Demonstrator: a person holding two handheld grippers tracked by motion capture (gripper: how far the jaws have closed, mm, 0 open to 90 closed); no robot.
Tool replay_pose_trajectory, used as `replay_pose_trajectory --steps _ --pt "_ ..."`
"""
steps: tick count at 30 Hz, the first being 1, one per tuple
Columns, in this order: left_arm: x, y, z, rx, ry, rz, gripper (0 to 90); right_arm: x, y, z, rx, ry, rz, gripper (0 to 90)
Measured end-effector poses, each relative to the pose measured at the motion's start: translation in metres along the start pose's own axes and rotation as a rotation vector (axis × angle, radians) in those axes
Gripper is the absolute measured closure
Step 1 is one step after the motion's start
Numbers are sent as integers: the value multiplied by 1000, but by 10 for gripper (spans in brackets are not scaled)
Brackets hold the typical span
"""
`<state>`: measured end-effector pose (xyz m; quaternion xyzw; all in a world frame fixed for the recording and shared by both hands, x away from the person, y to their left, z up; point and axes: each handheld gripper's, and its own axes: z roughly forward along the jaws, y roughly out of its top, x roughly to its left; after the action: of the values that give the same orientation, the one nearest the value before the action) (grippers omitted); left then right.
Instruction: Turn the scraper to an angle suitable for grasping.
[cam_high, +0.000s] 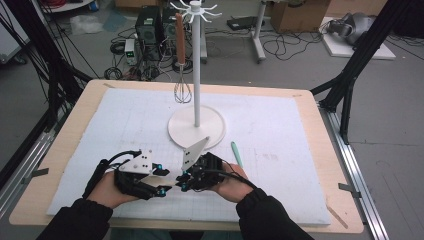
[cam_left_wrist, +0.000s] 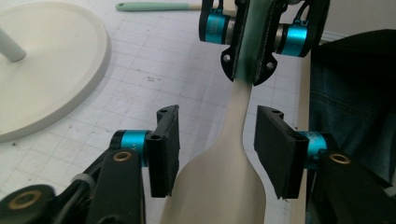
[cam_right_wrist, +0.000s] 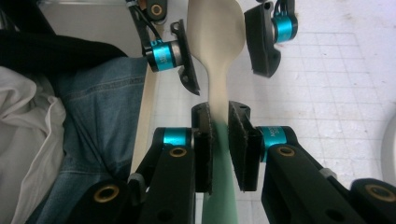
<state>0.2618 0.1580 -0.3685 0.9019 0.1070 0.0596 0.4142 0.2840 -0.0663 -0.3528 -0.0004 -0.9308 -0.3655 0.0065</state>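
Overhead, my two hands meet low on the white mat (cam_high: 280, 150) of the counter (cam_high: 70, 130), near its front edge, with my left hand-held gripper (cam_high: 164, 179) and my right hand-held gripper (cam_high: 181, 182) pointing at each other, almost touching. Just behind them stands the white rack (cam_high: 196, 75) on its round base, a whisk (cam_high: 182, 75) hanging from its top, and a green-handled tool (cam_high: 236, 153) lies on the mat just beside my right hand; the mat to either side is bare and roomy. Next, along my left hand-held gripper (cam_left_wrist: 215, 149), the cream spatula (cam_left_wrist: 224, 172) runs between my jaws; the blade brushes one pad (cam_left_wrist: 166, 149), the other pad stands off, so it is unclamped. My right hand-held gripper clamps the green handle beyond, the rack base (cam_left_wrist: 56, 70) sits off to one side, and a sleeve crowds the other. Lastly, along my right hand-held gripper (cam_right_wrist: 219, 144), both pads pinch the spatula (cam_right_wrist: 215, 46) where cream turns green, the left jaws flanking the blade beyond; the counter edge and my jeans (cam_right_wrist: 93, 116) lie close alongside.
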Motion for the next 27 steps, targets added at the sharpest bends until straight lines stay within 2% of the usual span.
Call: replay_pose_trajectory --steps 6,15,17,19,24,27 --pt "-2 1 4 31 -43 32 620 3 2 3 12 8 -19 806" --pt "-5 0 8 51 -88 47 696 6 3 5 25 24 -46 806" --pt "-6 1 8 57 -100 64 730 7 3 6 30 31 -58 806" --pt "-7 2 8 57 -103 78 767 7 4 8 30 32 -71 805" --pt "-9 3 7 68 -101 118 793 8 4 8 27 39 -76 799" --pt "-10 3 6 61 -104 123 796 7 2 8 16 54 -60 790"
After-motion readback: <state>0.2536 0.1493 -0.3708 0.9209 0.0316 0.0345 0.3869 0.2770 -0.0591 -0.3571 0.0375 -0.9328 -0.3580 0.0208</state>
